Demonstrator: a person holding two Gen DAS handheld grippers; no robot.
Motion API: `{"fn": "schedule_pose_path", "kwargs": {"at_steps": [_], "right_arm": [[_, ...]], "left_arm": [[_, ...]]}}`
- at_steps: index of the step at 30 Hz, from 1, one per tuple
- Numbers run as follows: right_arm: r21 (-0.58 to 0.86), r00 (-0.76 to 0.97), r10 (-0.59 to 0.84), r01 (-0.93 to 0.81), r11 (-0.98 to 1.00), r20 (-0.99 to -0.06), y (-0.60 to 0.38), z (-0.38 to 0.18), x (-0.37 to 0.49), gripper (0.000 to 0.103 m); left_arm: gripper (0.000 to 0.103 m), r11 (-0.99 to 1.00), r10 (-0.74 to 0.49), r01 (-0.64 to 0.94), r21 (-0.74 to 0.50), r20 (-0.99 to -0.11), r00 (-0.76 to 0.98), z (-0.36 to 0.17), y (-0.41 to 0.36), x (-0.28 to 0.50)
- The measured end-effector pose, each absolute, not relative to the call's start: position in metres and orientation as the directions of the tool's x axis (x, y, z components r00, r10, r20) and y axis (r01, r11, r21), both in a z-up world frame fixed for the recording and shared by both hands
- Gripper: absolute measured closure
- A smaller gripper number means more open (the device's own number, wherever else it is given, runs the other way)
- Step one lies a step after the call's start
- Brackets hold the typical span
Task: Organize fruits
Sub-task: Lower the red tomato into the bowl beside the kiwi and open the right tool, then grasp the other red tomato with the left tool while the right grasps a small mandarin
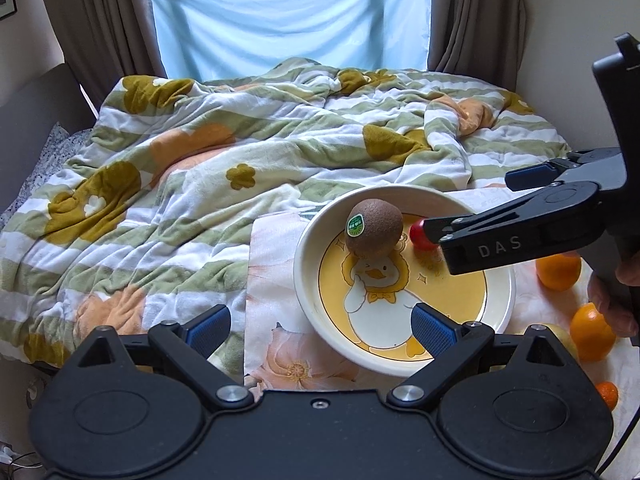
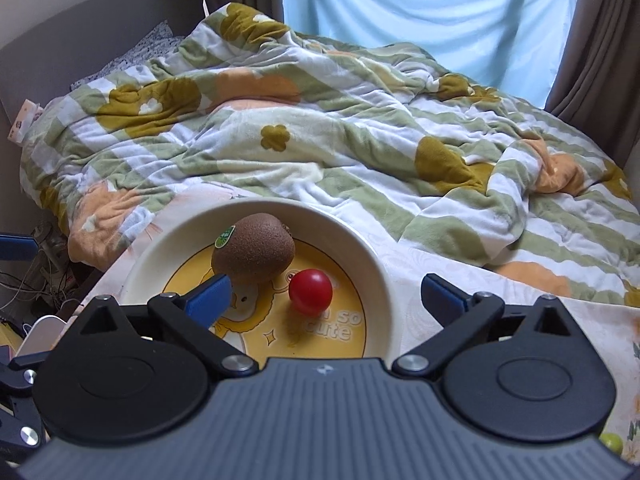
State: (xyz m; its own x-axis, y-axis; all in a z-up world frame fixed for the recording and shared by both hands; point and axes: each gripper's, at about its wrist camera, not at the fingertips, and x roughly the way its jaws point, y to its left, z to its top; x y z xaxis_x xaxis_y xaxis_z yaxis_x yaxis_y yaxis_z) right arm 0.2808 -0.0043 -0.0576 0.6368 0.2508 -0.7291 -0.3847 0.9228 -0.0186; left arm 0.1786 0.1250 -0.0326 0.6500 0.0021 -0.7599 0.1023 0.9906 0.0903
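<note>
A cream plate with a yellow duck picture (image 1: 308, 300) (image 2: 376, 280) sits on a floral cloth on the bed. In it lie a brown kiwi with a green sticker (image 1: 374, 232) (image 2: 256, 248) and a small red tomato (image 1: 419, 236) (image 2: 311, 291). My left gripper (image 1: 320, 330) is open and empty over the plate's near rim. My right gripper (image 2: 326, 298) is open, its fingers either side of the tomato and above it; it reaches in from the right in the left wrist view (image 1: 472, 204).
Several oranges (image 1: 558, 270) (image 1: 591, 332) lie on the floral cloth (image 1: 276, 248) right of the plate. A green fruit (image 2: 612, 442) shows at the lower right. A rumpled flowered blanket (image 1: 240, 152) covers the bed behind; curtains (image 1: 288, 12) hang beyond.
</note>
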Motion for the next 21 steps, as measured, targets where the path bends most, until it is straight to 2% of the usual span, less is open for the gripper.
{"fn": "schedule_pose_path", "kwargs": {"at_steps": [14,21], "right_arm": [[0.002,0.702,0.286,-0.376,0.927,-0.652,-0.057,0.018,0.201,0.0],[0.008,0.716,0.284,-0.362,0.932,-0.638,-0.093,0.029,0.148,0.0]], "left_arm": [[0.004,0.994,0.077,-0.008,0.106,-0.665,0.743,0.017,0.097,0.104],[0.004,0.993,0.113,-0.067,0.095,-0.633,0.766,0.018,0.077,0.057]]}}
